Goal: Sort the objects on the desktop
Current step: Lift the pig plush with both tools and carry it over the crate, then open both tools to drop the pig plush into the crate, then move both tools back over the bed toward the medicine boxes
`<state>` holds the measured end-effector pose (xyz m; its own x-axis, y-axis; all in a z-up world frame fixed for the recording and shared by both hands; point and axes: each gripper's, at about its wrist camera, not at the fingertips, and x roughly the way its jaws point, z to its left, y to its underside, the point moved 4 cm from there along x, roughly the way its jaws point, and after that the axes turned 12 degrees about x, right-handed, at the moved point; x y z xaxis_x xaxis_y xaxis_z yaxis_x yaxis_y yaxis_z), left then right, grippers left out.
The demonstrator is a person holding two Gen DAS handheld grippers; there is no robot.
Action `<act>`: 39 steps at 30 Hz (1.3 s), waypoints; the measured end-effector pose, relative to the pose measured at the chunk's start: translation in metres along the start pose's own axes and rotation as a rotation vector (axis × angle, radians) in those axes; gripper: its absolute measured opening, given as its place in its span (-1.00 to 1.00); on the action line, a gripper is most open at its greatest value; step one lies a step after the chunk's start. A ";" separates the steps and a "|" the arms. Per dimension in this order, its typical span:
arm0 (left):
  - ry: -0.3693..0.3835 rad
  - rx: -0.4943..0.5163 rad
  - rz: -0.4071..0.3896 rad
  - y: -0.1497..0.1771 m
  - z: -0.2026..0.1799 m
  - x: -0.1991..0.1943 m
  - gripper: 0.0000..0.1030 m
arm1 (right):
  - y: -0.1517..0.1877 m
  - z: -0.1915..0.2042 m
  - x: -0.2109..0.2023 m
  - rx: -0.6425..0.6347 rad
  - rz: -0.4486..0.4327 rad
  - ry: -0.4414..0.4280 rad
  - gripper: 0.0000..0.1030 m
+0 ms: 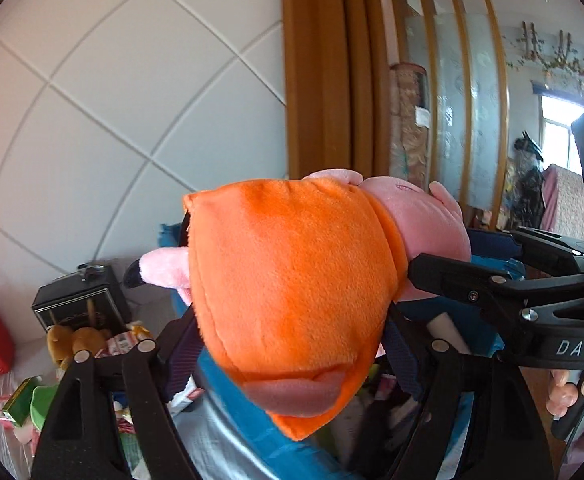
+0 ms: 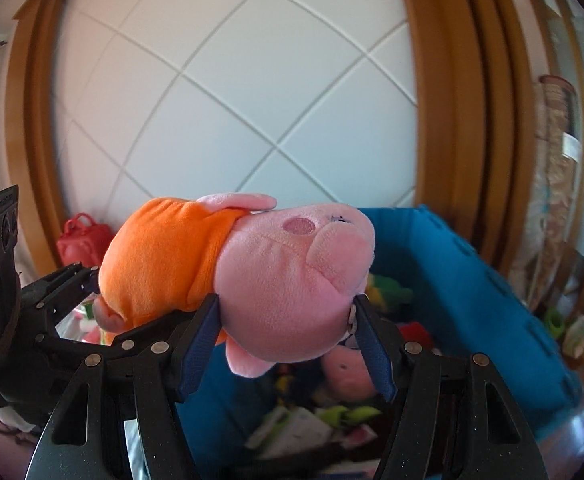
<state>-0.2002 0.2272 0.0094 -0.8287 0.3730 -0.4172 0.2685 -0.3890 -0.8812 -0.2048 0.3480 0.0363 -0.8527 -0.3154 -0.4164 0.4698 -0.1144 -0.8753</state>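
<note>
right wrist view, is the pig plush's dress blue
No, the pig plush wears an orange dress; blue is the bin behind it.

A plush pig (image 2: 292,280) is seen in pale pink, with a darker pink oval on its cheek, and it is dressed in bright orange (image 1: 292,280). The gripper fingers (image 2: 199,344) are faced with dark navy pads on black frames. A bin (image 2: 452,272) is coloured teal blue. The wall panel (image 2: 231,100) is white and crossed by a diagonal grid of grooves, framed in honey-brown wood. A red bag (image 2: 81,240) is seen at the wall.
</note>
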 end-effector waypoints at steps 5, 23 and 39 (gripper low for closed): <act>0.058 0.017 0.063 -0.017 -0.054 0.028 0.58 | 0.002 -0.055 -0.017 0.062 0.014 0.061 0.27; 0.056 0.028 0.118 -0.015 -0.087 0.047 0.62 | 0.016 -0.112 -0.025 0.088 0.037 0.237 0.99; -0.038 -0.142 0.049 0.016 -0.019 0.003 0.62 | 0.016 -0.082 -0.032 0.084 -0.038 0.254 1.00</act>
<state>-0.1884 0.2382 -0.0102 -0.8303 0.3235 -0.4538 0.3733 -0.2817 -0.8839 -0.1890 0.4333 0.0152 -0.8952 -0.0642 -0.4410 0.4444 -0.2030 -0.8725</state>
